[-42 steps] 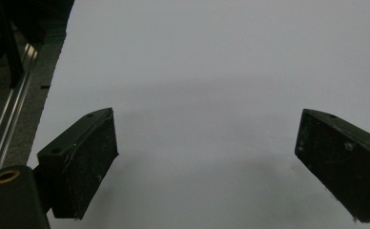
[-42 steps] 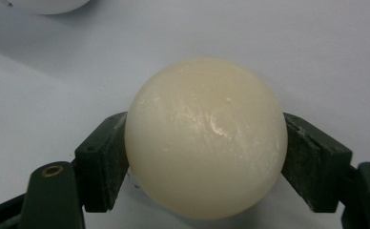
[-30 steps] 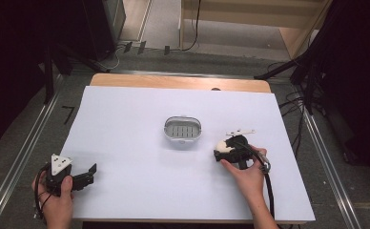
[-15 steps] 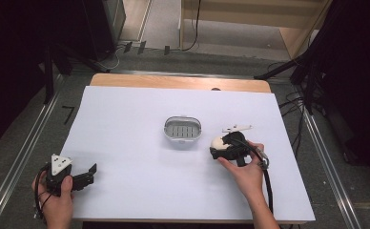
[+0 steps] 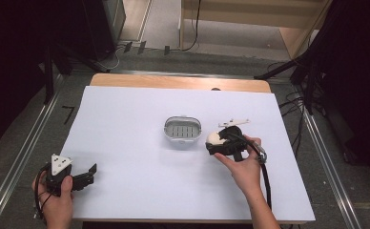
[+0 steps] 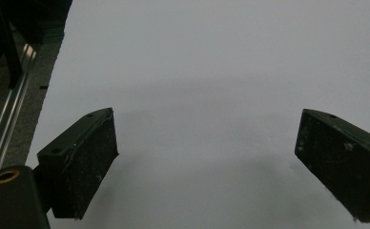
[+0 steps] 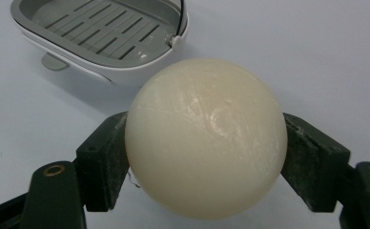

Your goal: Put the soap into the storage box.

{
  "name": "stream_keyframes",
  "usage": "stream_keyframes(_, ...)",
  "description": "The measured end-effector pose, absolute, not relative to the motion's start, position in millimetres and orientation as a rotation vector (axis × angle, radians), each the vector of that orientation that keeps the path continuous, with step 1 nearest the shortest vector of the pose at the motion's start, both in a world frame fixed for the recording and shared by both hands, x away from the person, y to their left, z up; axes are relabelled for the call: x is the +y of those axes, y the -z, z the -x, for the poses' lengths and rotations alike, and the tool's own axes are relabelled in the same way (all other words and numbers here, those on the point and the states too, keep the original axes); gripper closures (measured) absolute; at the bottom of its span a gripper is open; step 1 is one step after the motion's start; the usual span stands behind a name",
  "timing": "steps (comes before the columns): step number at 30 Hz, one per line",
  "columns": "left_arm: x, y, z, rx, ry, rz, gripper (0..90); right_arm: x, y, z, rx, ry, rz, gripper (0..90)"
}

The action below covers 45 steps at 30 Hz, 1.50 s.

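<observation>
While left gripper (image 5: 85, 175) jaws gape, right gripper (image 7: 204, 157) jaws clamp smooth cream soap ball (image 7: 206, 138) near slotted grey dish (image 7: 102, 33).

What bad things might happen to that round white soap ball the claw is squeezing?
The smooth, round cream-white soap ball is pinched only at its two sides by the right claw, so it might slip out and roll across the white table sheet. The grey slotted soap dish sits loose on the table; bumping its rim could push it aside. Squeezing harder may dent the soap.
</observation>
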<state>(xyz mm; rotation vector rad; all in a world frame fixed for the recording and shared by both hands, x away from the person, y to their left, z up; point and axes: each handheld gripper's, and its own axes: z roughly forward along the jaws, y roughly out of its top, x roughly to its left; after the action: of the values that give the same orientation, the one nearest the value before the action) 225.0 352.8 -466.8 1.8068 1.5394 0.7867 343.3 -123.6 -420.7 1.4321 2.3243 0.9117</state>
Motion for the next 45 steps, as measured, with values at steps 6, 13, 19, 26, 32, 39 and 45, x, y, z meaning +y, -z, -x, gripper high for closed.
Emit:
stream_keyframes(6,352.9,466.8,-225.1,1.538,-0.785,-1.807,7.7,-118.4,415.3,-345.2,2.33,-0.923,-1.421,25.4)
stream_keyframes(13,353.0,466.8,-225.1,1.538,-0.784,-1.807,7.7,-111.5,409.1,-348.0,2.334,-0.939,-1.403,25.4)
stream_keyframes(19,353.1,466.8,-225.1,1.537,-0.784,-1.808,7.7,-105.0,403.6,-350.8,2.339,-0.947,-1.384,25.4)
stream_keyframes(26,353.2,466.9,-225.1,1.537,-0.786,-1.805,7.7,-98.4,400.2,-353.9,2.344,-0.955,-1.375,25.4)
stream_keyframes(32,353.3,466.9,-225.2,1.538,-0.785,-1.803,7.7,-93.2,399.7,-357.1,2.351,-0.958,-1.373,25.4)
stream_keyframes(39,353.4,466.9,-225.1,1.541,-0.784,-1.799,7.7,-87.5,398.3,-360.5,2.36,-0.955,-1.362,25.4)
stream_keyframes(45,353.6,466.8,-225.0,1.542,-0.783,-1.799,7.7,-82.5,397.1,-363.3,2.366,-0.958,-1.364,25.4)
